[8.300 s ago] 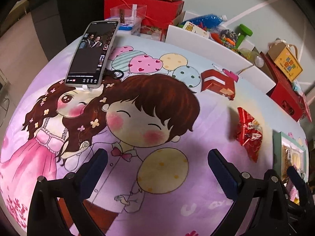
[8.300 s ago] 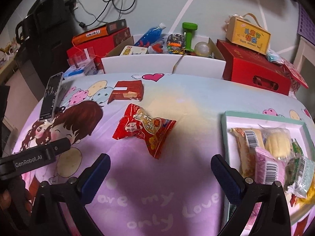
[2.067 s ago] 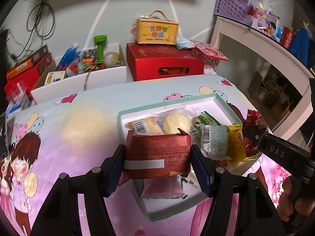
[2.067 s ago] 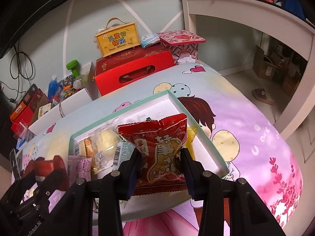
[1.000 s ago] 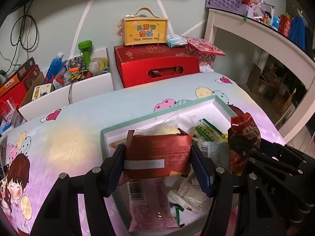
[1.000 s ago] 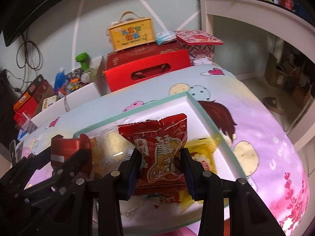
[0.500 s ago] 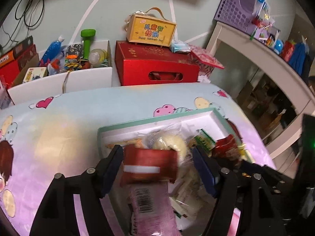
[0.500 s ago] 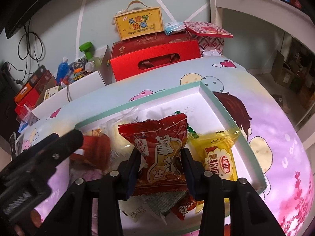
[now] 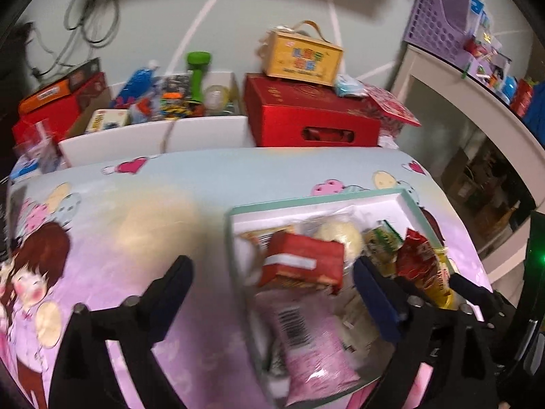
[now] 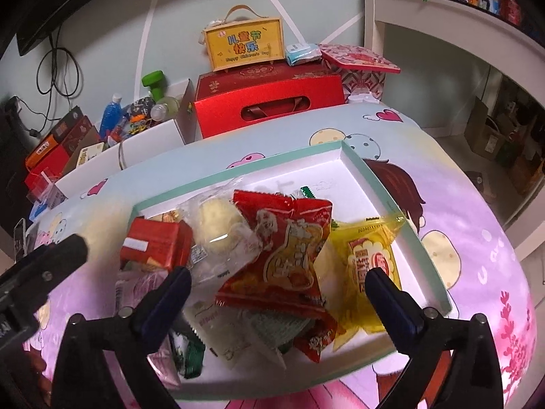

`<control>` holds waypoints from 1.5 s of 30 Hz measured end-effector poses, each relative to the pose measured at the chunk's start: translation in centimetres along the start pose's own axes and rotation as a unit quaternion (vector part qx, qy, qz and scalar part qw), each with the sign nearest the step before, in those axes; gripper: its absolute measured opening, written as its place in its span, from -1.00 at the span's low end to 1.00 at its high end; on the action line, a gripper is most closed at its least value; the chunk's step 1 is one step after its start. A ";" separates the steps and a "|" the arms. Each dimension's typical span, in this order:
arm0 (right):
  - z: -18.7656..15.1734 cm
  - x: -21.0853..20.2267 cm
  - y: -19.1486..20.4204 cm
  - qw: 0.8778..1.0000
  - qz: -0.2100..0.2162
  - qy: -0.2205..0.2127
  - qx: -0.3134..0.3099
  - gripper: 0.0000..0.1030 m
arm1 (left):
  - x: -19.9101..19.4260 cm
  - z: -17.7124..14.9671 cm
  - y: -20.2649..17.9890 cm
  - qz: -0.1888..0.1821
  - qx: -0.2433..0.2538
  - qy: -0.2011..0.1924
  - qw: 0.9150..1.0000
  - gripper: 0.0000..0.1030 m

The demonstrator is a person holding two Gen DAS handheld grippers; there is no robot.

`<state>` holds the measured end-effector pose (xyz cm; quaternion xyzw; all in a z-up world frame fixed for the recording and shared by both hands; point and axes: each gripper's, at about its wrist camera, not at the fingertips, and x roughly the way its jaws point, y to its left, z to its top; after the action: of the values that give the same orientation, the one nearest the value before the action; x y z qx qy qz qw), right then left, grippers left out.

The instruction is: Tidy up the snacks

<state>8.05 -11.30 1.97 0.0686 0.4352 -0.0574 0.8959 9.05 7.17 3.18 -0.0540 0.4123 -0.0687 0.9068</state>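
Jaws on both grippers stand spread wide with nothing between them. Left gripper (image 9: 272, 293) hovers over the near left edge of the shallow white tray with a mint-green rim (image 9: 299, 201), which sits on the surface covered with a lilac cartoon-print cloth (image 9: 143, 197). Inside the tray, at its left end, lies the small red carton with a white band (image 9: 303, 262), resting on top of other packets, above a pink wrapper with a barcode (image 9: 310, 344). Next to the carton is a pale round bun in clear plastic (image 10: 218, 218).

Right gripper (image 10: 279, 289) hangs over the tray's middle. Just beyond it, the red crinkled snack bag with yellow lettering (image 10: 289, 248) lies on the heap, overlapping the bun's wrapper on one side and a yellow see-through packet (image 10: 368, 262) on the other. Green-edged sachets (image 10: 187, 347) poke out at the tray's near side. Behind the surface stands a large red gift box (image 10: 269, 102) with a yellow handled case (image 10: 245, 44) on top.
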 end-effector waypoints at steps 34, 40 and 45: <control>-10.0 -7.0 4.6 0.998 0.008 0.000 -0.069 1.00 | -7.7 -12.2 5.1 0.112 -0.021 0.032 0.993 0.95; -10.3 -7.1 5.0 0.997 0.006 0.000 -0.077 1.00 | -8.0 -12.5 5.6 0.122 -0.026 0.033 0.992 0.95; -10.4 -6.8 5.1 0.997 0.004 0.001 -0.079 1.00 | -7.7 -12.5 5.9 0.125 -0.030 0.038 0.991 0.95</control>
<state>-3.31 -4.16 1.38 -0.0004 0.4394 -0.0190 0.8981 -4.96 13.79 -0.18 -0.0262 0.4515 0.0557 0.8902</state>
